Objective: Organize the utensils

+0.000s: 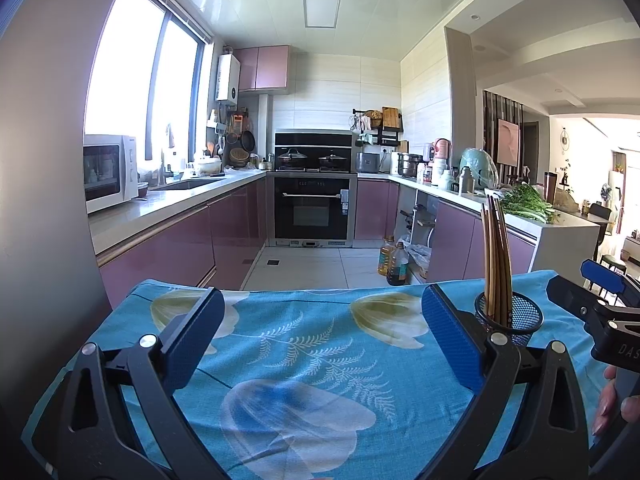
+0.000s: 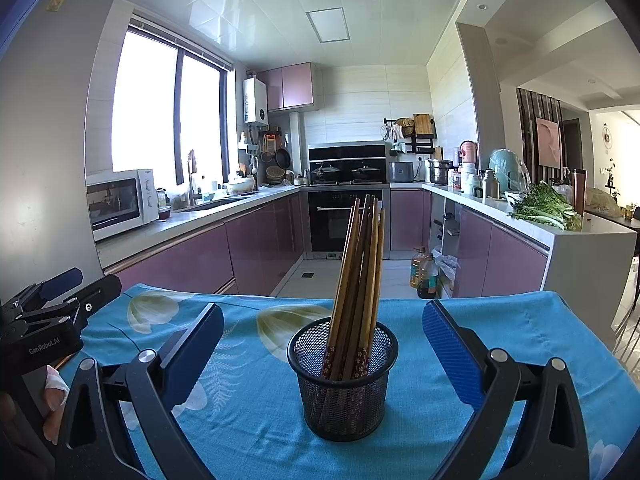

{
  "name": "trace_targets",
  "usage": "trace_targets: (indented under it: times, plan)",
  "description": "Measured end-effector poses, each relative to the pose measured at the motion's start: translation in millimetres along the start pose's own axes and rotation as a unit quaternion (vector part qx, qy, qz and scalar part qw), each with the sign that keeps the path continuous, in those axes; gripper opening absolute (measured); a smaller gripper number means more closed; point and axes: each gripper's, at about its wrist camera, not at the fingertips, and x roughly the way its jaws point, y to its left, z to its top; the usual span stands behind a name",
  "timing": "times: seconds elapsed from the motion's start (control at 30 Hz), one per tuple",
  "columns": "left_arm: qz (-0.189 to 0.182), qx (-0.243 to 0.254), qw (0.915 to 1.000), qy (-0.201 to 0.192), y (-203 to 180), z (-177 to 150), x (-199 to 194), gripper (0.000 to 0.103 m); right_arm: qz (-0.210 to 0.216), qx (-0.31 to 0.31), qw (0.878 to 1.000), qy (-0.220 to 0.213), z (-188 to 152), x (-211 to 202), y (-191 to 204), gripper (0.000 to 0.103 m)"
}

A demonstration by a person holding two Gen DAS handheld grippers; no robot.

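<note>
A black mesh cup [image 2: 343, 376] stands upright on the blue flowered tablecloth [image 2: 248, 408], holding several brown chopsticks [image 2: 360, 264] that lean against its rim. My right gripper [image 2: 323, 344] is open and empty, with the cup between and just beyond its fingers, not touching. In the left wrist view the same cup [image 1: 520, 316] with chopsticks [image 1: 496, 252] stands behind the right finger. My left gripper [image 1: 320, 328] is open and empty over bare cloth [image 1: 304, 344]. The right gripper's body [image 1: 608, 320] shows at the right edge.
The table's far edge [image 2: 304, 300] drops to a tiled kitchen floor. Purple cabinets, an oven [image 2: 344, 216], a microwave [image 2: 120, 200] and a counter with greens [image 2: 548, 206] lie beyond. A grey fridge wall [image 1: 40, 200] stands close on the left.
</note>
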Motion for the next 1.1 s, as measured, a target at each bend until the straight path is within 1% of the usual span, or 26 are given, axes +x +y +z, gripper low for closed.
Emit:
trace_targets:
  times: [1.1]
  plan:
    - [-0.002,0.002,1.0,0.002,-1.0,-0.2,-1.4,0.097,-0.004,0.006,1.0,-0.003,1.1,0.3,5.0,0.096]
